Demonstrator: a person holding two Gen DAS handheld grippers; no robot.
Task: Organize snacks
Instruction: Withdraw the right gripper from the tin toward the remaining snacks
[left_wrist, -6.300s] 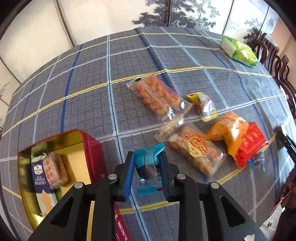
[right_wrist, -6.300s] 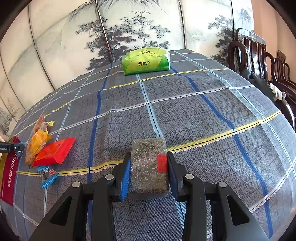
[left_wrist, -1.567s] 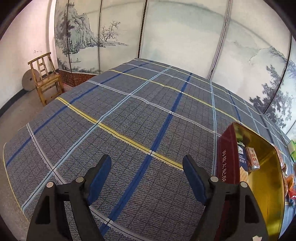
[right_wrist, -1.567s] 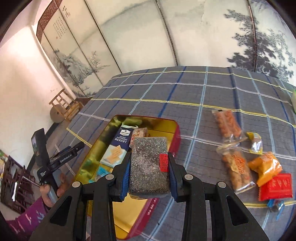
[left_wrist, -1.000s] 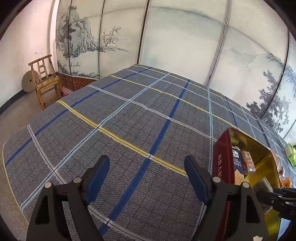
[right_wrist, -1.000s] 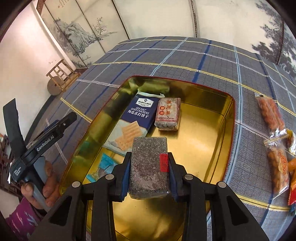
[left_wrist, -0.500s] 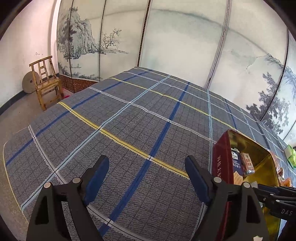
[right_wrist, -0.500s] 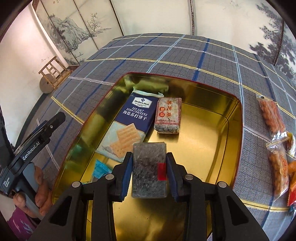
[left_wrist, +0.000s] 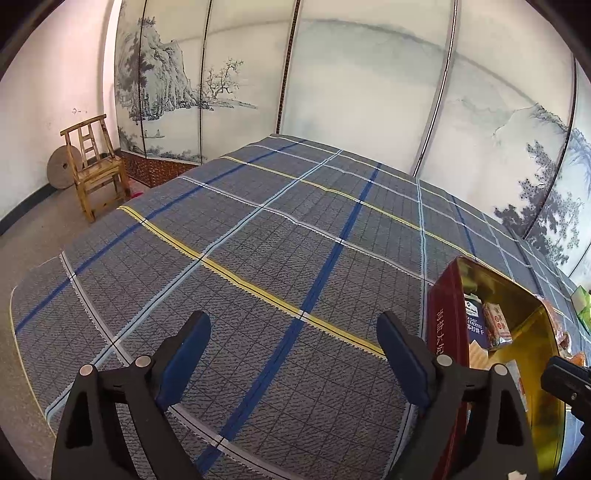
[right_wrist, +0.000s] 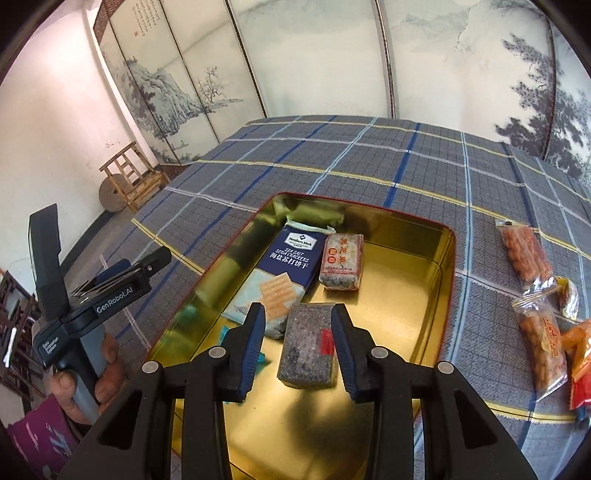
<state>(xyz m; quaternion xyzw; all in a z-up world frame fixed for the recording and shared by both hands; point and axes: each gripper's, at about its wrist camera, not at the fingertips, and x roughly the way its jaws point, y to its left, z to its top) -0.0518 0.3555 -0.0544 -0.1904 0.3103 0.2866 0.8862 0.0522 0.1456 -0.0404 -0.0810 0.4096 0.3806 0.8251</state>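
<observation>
The right gripper (right_wrist: 298, 325) stands apart around a grey seed bar (right_wrist: 308, 347), seemingly loose on the gold tin (right_wrist: 417, 280) at centre frame. Behind lies a "Member's Mark Sea Salt Soda Crackers" packet (right_wrist: 284, 269). The left gripper (left_wrist: 293, 341), marked "GenRobot.AI", has just been opening, empty.

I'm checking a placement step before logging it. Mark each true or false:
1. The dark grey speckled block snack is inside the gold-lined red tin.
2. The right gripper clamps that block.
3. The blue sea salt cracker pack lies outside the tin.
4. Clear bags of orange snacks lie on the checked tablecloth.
1. True: the dark grey speckled block snack is within the walls of the gold-lined red tin.
2. False: the right gripper is open, with a gap between the block and one pad.
3. False: the blue sea salt cracker pack lies in the tin.
4. True: the clear bags of orange snacks lie on the checked tablecloth, outside the tin.
</observation>
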